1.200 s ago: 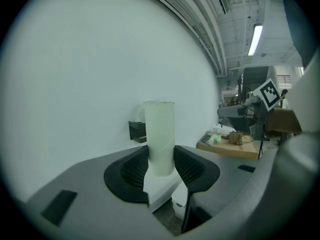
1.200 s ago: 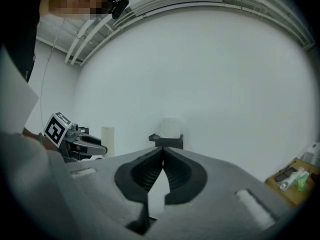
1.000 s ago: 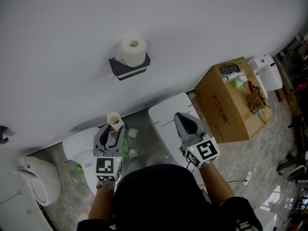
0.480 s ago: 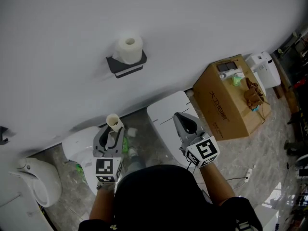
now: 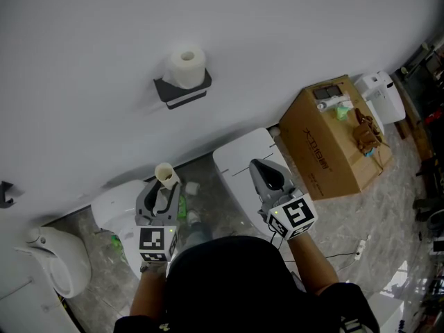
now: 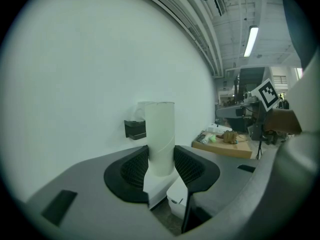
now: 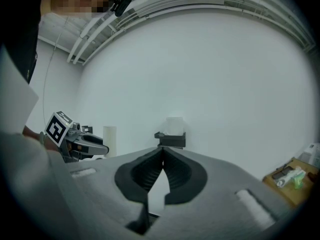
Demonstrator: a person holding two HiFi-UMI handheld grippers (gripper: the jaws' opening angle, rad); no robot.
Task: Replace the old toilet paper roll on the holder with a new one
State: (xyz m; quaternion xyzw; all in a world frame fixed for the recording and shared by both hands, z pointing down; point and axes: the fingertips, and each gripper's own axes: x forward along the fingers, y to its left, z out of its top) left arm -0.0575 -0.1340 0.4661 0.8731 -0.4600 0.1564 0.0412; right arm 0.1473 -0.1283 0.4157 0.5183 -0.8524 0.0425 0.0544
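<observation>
A black holder (image 5: 182,91) is fixed to the white wall, and a white toilet paper roll (image 5: 186,66) stands upright on top of it. My left gripper (image 5: 164,180) is below it, shut on a bare, pale cardboard tube (image 5: 164,174) that stands upright between the pads. In the left gripper view the tube (image 6: 161,138) fills the gap in the left gripper (image 6: 161,164), with the holder (image 6: 135,129) behind it. My right gripper (image 5: 258,166) is shut and empty, level with the left one. The right gripper (image 7: 162,151) points at the holder (image 7: 171,140) and roll (image 7: 174,125).
A white toilet tank lid (image 5: 243,165) lies under the right gripper. A brown cardboard box (image 5: 331,144) with small items on top stands to the right. Under the left gripper is a white toilet bowl (image 5: 114,210). Another white fixture (image 5: 55,259) sits at far left.
Only the head view has shifted a little. Both grippers and the tube keep their places.
</observation>
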